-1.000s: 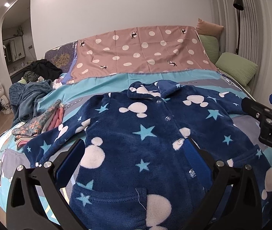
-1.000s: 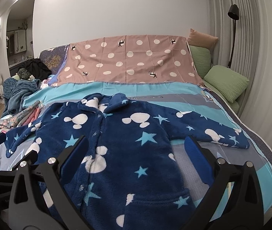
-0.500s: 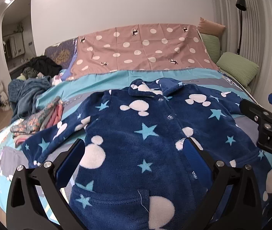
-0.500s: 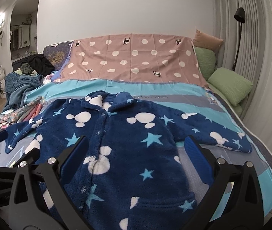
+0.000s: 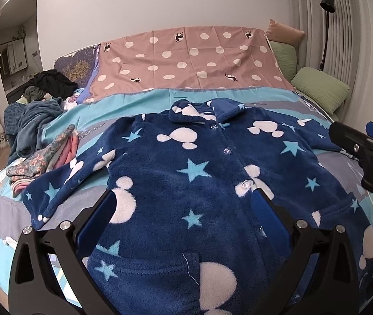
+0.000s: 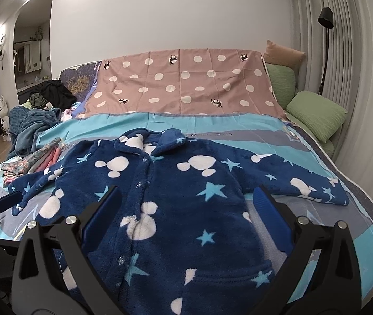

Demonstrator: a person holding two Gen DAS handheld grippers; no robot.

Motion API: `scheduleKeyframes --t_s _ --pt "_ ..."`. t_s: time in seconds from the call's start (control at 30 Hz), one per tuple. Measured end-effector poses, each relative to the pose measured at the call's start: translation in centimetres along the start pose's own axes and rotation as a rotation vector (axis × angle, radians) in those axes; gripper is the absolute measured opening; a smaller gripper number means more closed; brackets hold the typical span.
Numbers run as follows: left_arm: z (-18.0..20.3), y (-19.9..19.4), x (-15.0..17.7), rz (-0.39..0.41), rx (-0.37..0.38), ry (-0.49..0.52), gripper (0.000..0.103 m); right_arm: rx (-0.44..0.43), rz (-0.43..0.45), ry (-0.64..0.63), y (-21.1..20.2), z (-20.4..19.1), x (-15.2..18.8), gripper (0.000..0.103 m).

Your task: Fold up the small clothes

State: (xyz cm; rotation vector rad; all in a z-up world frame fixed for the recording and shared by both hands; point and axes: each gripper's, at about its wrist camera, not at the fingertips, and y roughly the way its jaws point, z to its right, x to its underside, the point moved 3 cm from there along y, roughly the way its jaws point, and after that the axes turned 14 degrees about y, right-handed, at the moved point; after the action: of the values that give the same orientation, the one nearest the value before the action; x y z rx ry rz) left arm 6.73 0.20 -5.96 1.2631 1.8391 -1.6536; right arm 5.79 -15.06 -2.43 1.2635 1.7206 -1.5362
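Observation:
A navy fleece jacket [image 5: 194, 173] with white mouse heads and light blue stars lies flat and buttoned on the bed, collar away from me, both sleeves spread out; it also shows in the right wrist view [image 6: 181, 199]. My left gripper [image 5: 183, 215] hovers open and empty above the jacket's lower left front. My right gripper [image 6: 183, 210] hovers open and empty above its lower right front, and is seen at the right edge of the left wrist view [image 5: 364, 147]. The left gripper's tip shows at the left edge of the right wrist view [image 6: 0, 204].
A stack of folded clothes [image 5: 42, 157] lies left of the left sleeve. A heap of blue and dark clothes [image 5: 31, 120] sits at the bed's far left. A pink dotted sheet [image 5: 186, 60] and green pillows [image 5: 320, 89] are at the head. The bed's right edge [image 6: 370, 199] runs beside the right sleeve.
Both grippers have pulled back and risen slightly, so the jacket sits a little farther off in both views. The jacket has not moved. Both grippers stay open.

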Motion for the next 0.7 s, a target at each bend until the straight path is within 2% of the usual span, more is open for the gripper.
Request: scheduleKeyframes --t_s 0.7 --pt "0.08 0.48 0.67 -0.015 0.003 -0.012 0.102 -0.004 -0.026 -0.011 0.42 -0.14 0.59 0.101"
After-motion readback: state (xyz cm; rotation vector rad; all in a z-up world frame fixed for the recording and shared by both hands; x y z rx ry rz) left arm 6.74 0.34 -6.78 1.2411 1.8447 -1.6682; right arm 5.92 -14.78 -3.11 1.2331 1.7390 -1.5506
